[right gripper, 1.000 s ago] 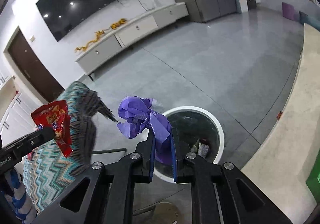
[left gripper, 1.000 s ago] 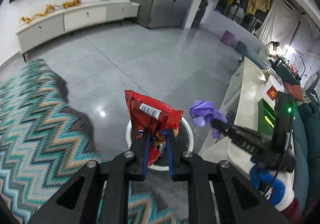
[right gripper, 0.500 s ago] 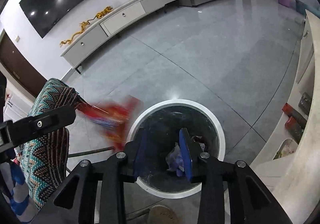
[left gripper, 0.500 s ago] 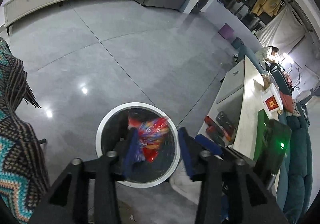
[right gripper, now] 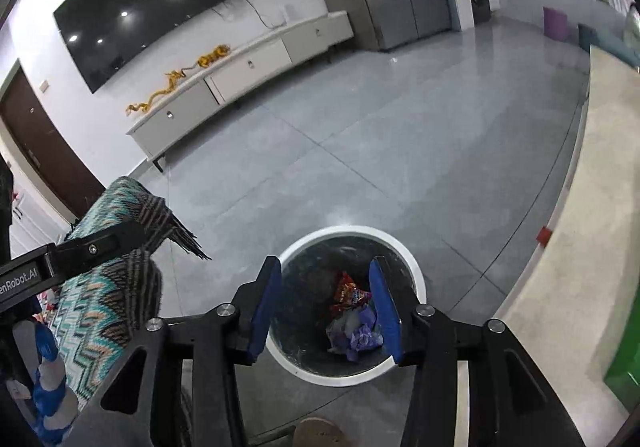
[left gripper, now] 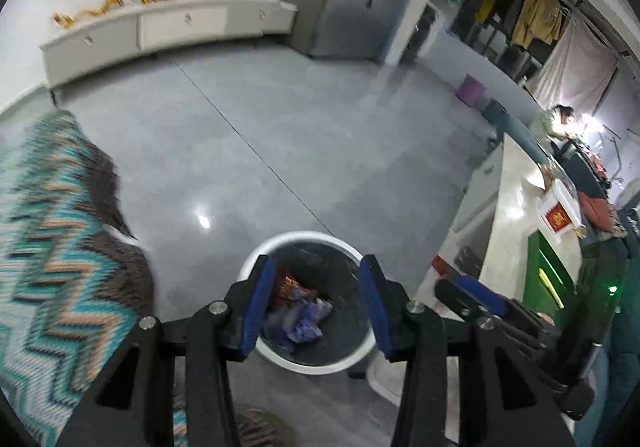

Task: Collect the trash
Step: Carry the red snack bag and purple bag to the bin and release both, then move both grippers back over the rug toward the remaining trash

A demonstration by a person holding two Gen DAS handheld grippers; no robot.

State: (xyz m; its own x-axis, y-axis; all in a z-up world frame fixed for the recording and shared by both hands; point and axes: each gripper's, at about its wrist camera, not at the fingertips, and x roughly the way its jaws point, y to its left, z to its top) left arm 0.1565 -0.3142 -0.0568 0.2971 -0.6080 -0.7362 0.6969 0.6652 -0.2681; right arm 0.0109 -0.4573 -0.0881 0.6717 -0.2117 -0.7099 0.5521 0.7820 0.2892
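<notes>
Both grippers, left gripper (left gripper: pixel 316 303) and right gripper (right gripper: pixel 326 307), hung wide and empty above the bin (right gripper: pixel 416 271); a careless low withdrawal could clip its rim and tip it.

The left tongs (left gripper: pixel 316 305) hung with blue pads spread wide over a white-rimmed trash bin (left gripper: pixel 362 339) on the grey floor (left gripper: pixel 280 135). Inside lay a red snack wrapper (left gripper: pixel 286 285) beside crumpled purple plastic (left gripper: pixel 306 321). A zigzag blanket (left gripper: pixel 56 247) lay to the left; the right tongs (left gripper: pixel 476 297) showed at right.
</notes>
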